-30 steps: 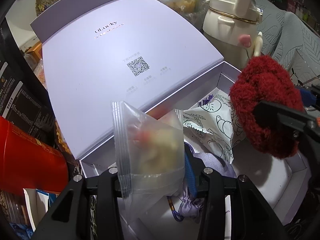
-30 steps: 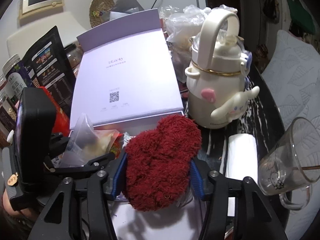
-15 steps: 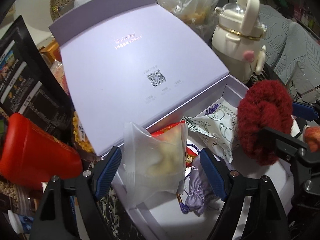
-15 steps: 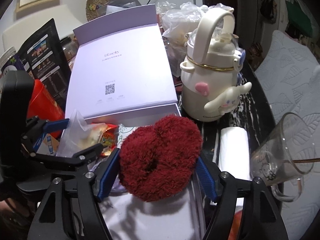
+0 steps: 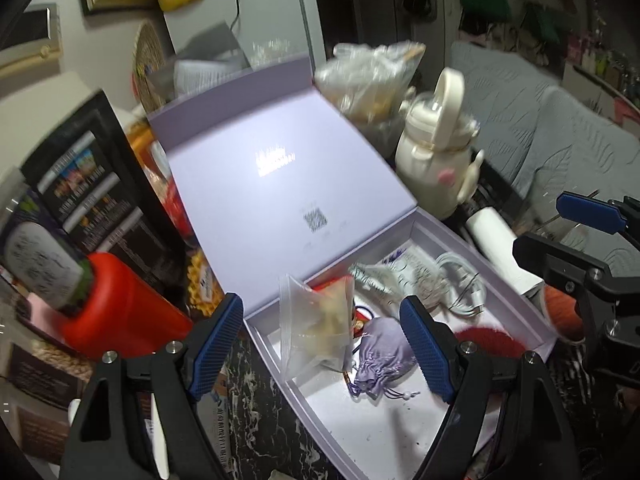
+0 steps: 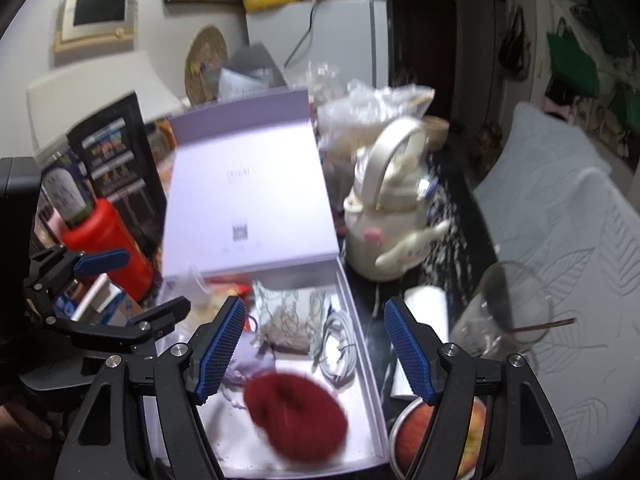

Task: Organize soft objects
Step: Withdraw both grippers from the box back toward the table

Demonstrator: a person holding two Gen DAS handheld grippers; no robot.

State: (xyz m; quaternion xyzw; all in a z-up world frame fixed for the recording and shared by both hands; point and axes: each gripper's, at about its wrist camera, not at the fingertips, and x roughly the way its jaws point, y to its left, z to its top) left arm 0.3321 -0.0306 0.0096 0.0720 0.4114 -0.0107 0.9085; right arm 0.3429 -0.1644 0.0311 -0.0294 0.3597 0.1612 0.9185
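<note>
Step in hand: release. Both soft items lie inside the open lilac cardboard gift box (image 5: 436,236), so this placement looks complete; neither tool holds anything.

Left gripper (image 5: 322,342): jaws spread wide and empty, poised over the near-left corner of the box.

Right gripper (image 6: 314,346): jaws spread wide and empty, above the near end of the box; also visible at the right edge of the left wrist view.

Task things: the fuzzy dark-red knitted ring (image 6: 296,414) rests on the white floor of the box at its near end, directly below the right gripper. The clear zip-lock plastic bag with pale contents (image 5: 316,326) stands tilted against the left wall of the box, between the left jaws but apart from them.

Other box contents: a small lilac drawstring pouch (image 5: 380,348) just beside the bag; a white printed fabric packet (image 6: 286,318) at mid-box; a coiled white cable (image 6: 338,346) along the right wall; a red-orange wrapper behind the bag, partly hidden.

Box lid (image 5: 280,200): hinged upright at the far side, leaning back.

Around the box: a cream cartoon-figure water jug (image 6: 388,220) beyond its right wall; a red plastic bottle (image 5: 120,308) left of it; a clear glass mug (image 6: 504,312) well to the right, all on the dark marble table (image 5: 256,420).

Next move, as a judgement: either tool must leave the box and find another soft item on the table; none is clearly identifiable, so a search comes first.

Caution: motion blur softens both views.
</note>
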